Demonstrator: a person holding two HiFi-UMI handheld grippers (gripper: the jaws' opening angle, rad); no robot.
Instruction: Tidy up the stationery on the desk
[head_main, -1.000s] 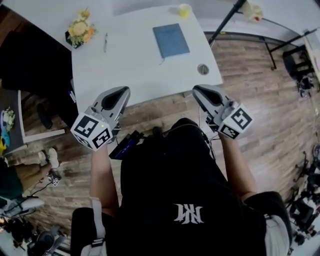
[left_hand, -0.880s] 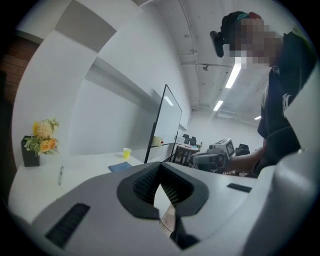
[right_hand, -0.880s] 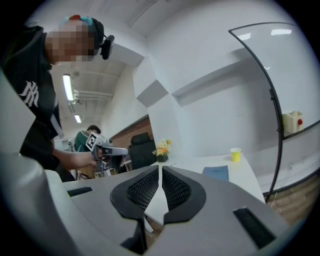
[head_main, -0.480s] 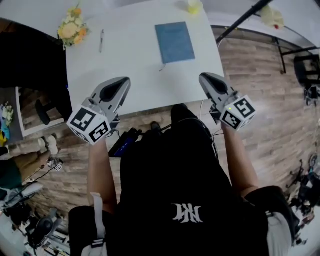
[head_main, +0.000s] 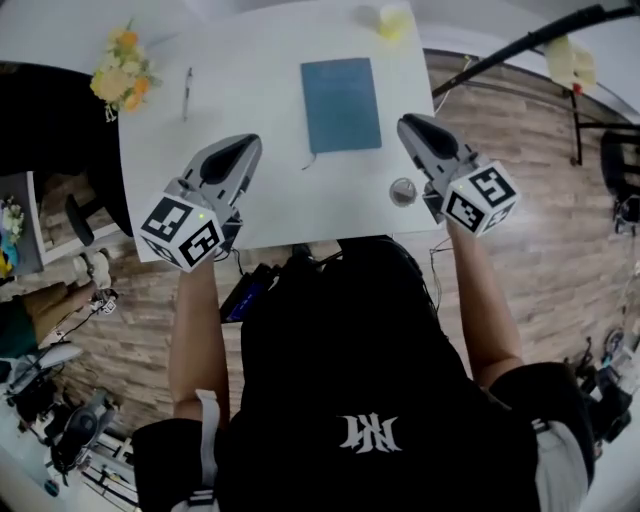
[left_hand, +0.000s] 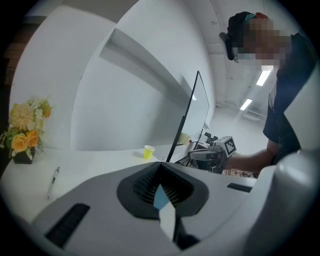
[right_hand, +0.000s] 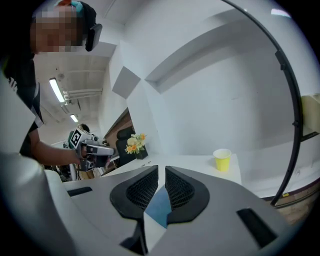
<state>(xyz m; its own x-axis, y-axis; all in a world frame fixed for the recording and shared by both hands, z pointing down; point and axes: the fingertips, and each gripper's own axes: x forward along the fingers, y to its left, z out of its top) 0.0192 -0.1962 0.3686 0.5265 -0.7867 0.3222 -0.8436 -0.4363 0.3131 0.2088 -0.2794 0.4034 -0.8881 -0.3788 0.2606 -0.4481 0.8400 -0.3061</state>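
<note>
White desk, near edge: your left gripper and right gripper hover there, jaws closed on nothing. Blue notebook lies flat mid-desk, pen toward the far left corner by the flowers. Reach in unopened and you may shove either, or tip the yellow cup at the far edge.

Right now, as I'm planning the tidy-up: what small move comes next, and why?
Probably open the right gripper and ease it toward the blue notebook: it is shut and empty, like the left gripper, and the notebook lies nearest.
</note>
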